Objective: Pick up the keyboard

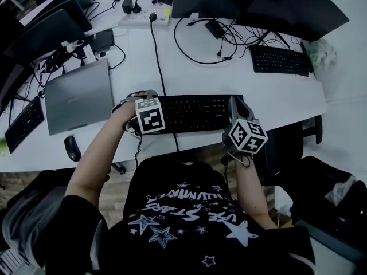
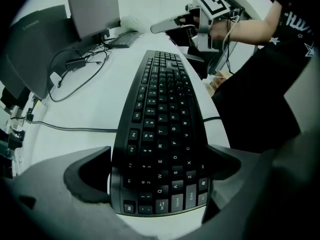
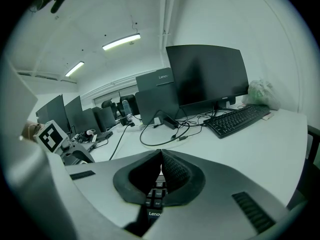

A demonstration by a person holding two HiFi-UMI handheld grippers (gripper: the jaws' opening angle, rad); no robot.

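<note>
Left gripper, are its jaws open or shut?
Open. The left gripper holds its jaws wide apart, one on each side of the black keyboard.

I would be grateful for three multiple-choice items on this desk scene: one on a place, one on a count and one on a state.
1. Where does the closed grey laptop lie relative to the near keyboard?
A) on the person's left of it
B) on top of it
C) on the person's right of it

2. How many black keyboards lie on the desk in the head view?
A) one
B) three
C) five

3. How does the left gripper hold its jaws?
A) shut, nothing between them
B) clamped on the laptop's lid
C) apart, the near keyboard's end between them

Key:
1 A: the laptop sits on the left gripper's side.
2 B: there are the near keyboard, the far-right keyboard and the left-edge keyboard.
3 C: bare desk shows between one jaw and the keyboard.
</note>
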